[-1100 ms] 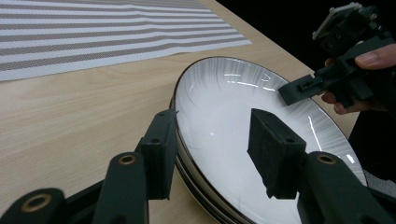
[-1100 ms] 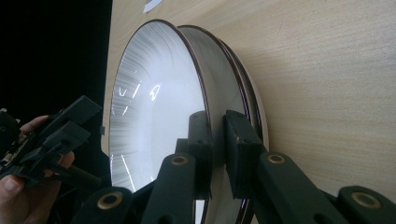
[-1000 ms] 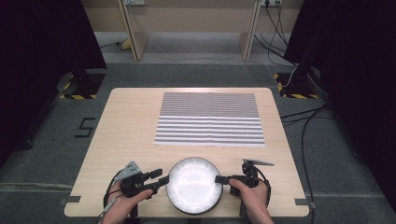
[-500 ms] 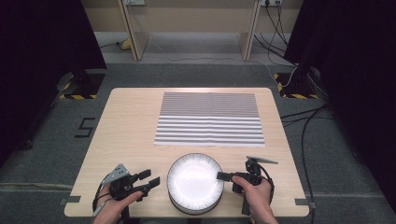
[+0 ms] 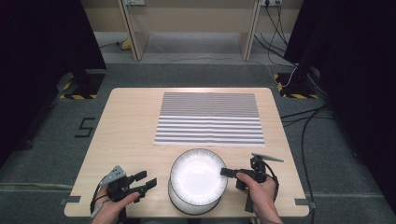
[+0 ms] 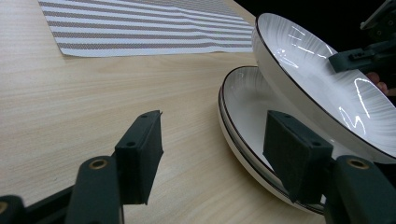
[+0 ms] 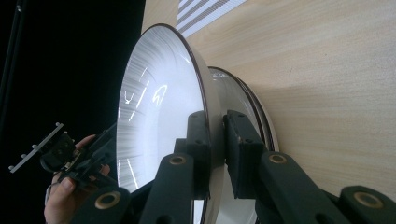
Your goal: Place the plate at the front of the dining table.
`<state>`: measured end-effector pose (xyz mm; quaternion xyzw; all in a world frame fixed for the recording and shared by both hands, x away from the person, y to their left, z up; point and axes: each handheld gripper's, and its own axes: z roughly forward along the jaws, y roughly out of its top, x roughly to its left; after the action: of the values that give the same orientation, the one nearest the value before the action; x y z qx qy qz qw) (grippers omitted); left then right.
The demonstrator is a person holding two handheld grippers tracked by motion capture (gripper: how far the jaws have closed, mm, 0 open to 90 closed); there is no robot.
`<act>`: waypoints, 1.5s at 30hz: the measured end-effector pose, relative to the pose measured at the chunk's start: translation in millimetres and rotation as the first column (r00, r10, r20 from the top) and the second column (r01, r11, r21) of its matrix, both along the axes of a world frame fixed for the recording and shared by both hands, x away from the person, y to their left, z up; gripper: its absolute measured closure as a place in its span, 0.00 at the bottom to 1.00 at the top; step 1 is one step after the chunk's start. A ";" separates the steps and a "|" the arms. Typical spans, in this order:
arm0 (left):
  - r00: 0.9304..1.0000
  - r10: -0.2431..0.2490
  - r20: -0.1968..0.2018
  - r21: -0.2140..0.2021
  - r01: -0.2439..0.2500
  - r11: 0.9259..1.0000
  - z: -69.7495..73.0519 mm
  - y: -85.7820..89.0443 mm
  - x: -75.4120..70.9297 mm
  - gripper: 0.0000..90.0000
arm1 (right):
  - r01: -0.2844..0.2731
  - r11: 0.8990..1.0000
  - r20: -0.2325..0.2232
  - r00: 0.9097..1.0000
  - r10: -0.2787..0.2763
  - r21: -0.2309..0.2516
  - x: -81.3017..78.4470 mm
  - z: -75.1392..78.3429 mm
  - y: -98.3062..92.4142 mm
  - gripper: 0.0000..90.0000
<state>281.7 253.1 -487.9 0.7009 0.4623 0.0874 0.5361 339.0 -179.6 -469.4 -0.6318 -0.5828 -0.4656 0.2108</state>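
Gleaming round ribbed plate in right claw, above glossy stack

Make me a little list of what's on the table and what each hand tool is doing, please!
table: light wooden top
mat: striped mat lying flat at the far side
top plate: white plate, lifted and tilted above the others
stack: more plates resting on the table under it
right gripper: clamped on the top plate's rim
left gripper: jaws have just been opening, nothing between them, beside the stack
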 end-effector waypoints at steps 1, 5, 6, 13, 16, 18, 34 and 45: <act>1.000 0.001 0.000 0.001 -0.001 1.000 -0.3 0.2 0.0 0.41 | 0.000 1.000 0.003 1.000 0.000 -0.002 0.4 0.6 -0.7 0.89; 1.000 0.001 -0.004 0.003 -0.001 1.000 -2.4 0.8 -0.2 0.42 | 0.001 1.000 0.004 1.000 -0.001 0.001 1.6 2.3 -1.8 0.89; 1.000 0.003 -0.005 0.004 -0.003 1.000 -2.8 0.8 -0.4 0.42 | 0.001 1.000 0.004 1.000 -0.001 -0.001 2.1 2.6 -2.3 0.89; 1.000 0.001 -0.005 0.002 -0.001 1.000 -3.6 0.6 -0.4 0.42 | 0.012 1.000 0.012 1.000 -0.012 -0.002 3.8 5.6 -4.3 0.88; 1.000 0.001 -0.007 0.004 -0.001 1.000 -4.0 0.5 -0.6 0.42 | 0.017 1.000 0.014 1.000 -0.017 0.002 4.4 7.1 -4.7 0.88; 1.000 0.003 -0.009 0.004 -0.003 1.000 -4.6 0.2 -0.6 0.42 | 0.014 1.000 0.017 1.000 -0.014 0.002 5.2 8.5 -5.4 0.88; 1.000 0.000 -0.010 0.010 0.000 1.000 -5.3 -0.7 -0.4 0.42 | 0.030 0.999 0.029 0.999 -0.031 0.015 10.9 15.9 -9.4 0.88; 1.000 -0.003 -0.013 0.011 0.003 1.000 -6.6 -2.0 -0.5 0.42 | 0.042 0.999 0.039 0.998 -0.043 0.018 16.3 20.4 -10.5 0.88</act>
<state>281.2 251.1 -494.4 0.7050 0.4643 0.0847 0.5293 355.3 -190.1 -449.1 -0.6329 -0.5693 -0.4873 0.1948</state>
